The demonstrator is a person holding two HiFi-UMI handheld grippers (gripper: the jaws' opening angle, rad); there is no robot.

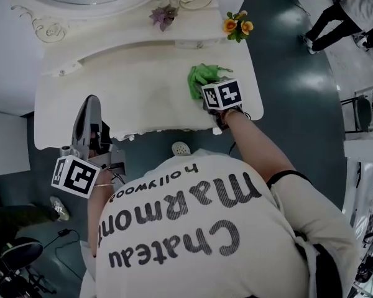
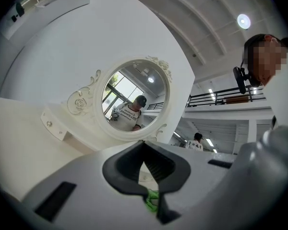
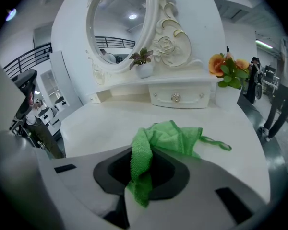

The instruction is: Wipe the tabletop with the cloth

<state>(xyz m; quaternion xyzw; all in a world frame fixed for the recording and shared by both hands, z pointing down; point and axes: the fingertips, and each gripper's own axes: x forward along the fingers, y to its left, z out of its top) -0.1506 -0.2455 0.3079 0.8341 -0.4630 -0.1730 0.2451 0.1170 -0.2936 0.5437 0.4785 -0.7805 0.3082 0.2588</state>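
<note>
Bright, even light; fisheye-warped edges

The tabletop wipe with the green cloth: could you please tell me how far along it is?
Done: the right gripper is shut on the green cloth. In hand: the cloth lies on the tabletop near its right end. Left: the surface toward the left; whether any stretch is already wiped cannot be told. The left gripper, shut and empty, is off the front edge.
</note>
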